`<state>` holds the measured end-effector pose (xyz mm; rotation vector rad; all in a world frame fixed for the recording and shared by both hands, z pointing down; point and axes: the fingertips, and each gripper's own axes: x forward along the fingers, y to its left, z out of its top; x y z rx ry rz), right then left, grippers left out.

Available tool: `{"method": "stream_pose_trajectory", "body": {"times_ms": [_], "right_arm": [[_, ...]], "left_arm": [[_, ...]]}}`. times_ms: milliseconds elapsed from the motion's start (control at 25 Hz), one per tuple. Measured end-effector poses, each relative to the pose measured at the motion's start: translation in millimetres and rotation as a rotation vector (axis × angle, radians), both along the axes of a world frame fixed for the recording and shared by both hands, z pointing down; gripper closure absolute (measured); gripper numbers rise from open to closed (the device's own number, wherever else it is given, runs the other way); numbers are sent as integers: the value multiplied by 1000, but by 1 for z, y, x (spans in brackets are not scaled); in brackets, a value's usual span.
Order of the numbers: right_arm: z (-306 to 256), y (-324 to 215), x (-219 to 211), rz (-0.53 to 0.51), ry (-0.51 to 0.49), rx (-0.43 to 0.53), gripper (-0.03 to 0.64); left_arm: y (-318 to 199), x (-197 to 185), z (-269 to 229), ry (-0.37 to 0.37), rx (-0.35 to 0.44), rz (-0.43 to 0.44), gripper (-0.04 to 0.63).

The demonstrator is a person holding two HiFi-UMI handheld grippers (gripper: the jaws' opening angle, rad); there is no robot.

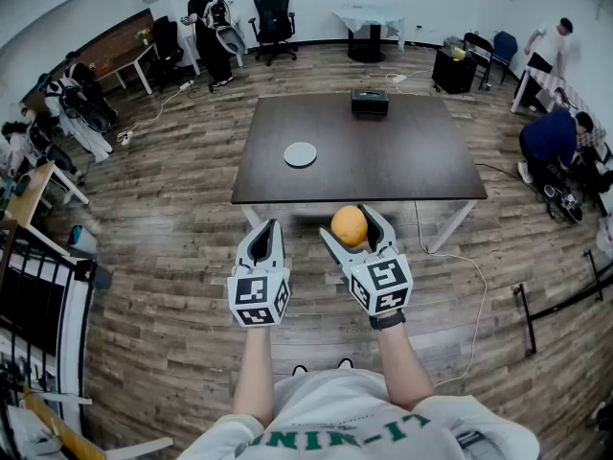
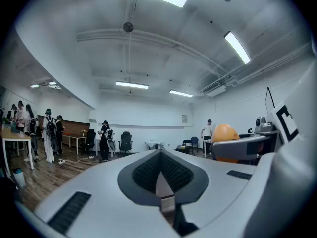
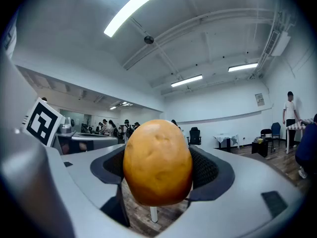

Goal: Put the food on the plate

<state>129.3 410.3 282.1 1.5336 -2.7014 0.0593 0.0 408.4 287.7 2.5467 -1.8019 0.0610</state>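
Between the jaws of the right gripper (image 1: 351,225) sits the potato (image 3: 157,162), pinched from both sides, level above the plank floor (image 1: 163,286). Just left of it the left gripper (image 1: 265,228) is closed on nothing. Ahead of both stands a dark table (image 1: 402,161), with a white plate (image 1: 300,154) ahead of the left gripper and a black box (image 1: 370,102) at its far edge. Office chairs (image 1: 274,17) and people line the white-walled room beyond.
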Motion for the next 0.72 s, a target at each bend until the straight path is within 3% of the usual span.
{"method": "stream_pose_trajectory", "body": {"times_ms": [400,720], "right_arm": [[-5,-11,32,25,-13,11,241],[3,-15,49,10,-29,2,241]], "left_arm": [[-14,29,-13,-28,40,-2,584],[-12,50,1,-50,26,-17,584]]}}
